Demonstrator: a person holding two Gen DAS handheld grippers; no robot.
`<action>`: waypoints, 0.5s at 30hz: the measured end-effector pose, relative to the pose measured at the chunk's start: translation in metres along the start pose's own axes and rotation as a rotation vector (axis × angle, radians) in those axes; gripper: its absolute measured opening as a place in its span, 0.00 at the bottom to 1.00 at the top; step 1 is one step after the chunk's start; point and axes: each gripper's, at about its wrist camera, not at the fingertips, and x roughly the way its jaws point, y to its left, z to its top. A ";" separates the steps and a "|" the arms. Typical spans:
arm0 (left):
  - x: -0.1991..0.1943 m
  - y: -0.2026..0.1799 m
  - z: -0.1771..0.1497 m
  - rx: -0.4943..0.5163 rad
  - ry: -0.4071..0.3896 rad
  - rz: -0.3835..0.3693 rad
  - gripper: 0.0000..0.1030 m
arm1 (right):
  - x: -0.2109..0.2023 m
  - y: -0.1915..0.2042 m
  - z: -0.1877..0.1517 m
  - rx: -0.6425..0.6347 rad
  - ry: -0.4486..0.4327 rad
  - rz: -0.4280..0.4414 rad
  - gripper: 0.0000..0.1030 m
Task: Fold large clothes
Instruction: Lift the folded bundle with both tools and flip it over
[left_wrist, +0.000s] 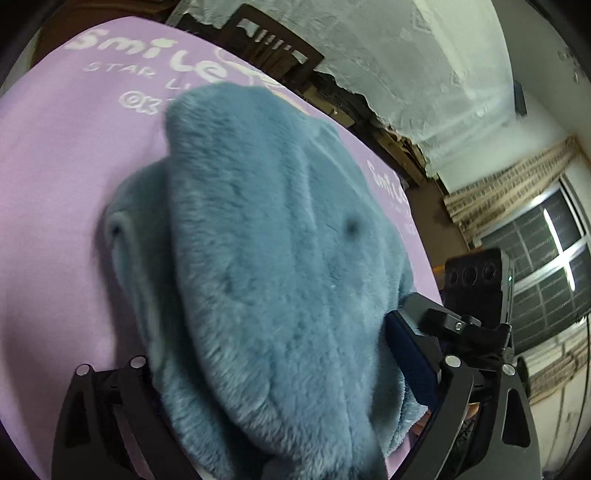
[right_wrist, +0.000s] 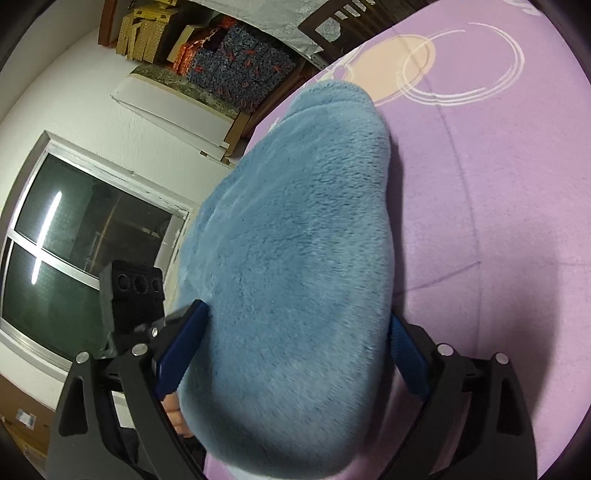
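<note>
A lilac printed sheet (right_wrist: 498, 166) lay bare toward 1 o'clock. The blue fleece garment (right_wrist: 295, 240) sat between the right claw's (right_wrist: 295, 354) wide-spread fingers (right_wrist: 177, 354); the left claw's (left_wrist: 266, 369) grip was hidden.

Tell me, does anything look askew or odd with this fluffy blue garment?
Nothing looks damaged or spilled. The blue fleece garment lies bunched in a thick mound on the purple sheet, not flat, and it bulges between the fingers of the right claw.
</note>
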 end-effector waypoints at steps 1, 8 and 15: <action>0.002 0.000 0.000 0.003 0.005 -0.005 0.87 | 0.002 0.003 0.000 -0.012 -0.001 -0.011 0.89; 0.002 0.001 -0.002 0.016 0.007 -0.030 0.74 | 0.010 0.009 -0.004 -0.068 -0.028 -0.038 0.79; -0.004 -0.007 -0.007 0.044 -0.011 -0.036 0.71 | 0.002 0.001 -0.008 -0.037 -0.045 0.013 0.68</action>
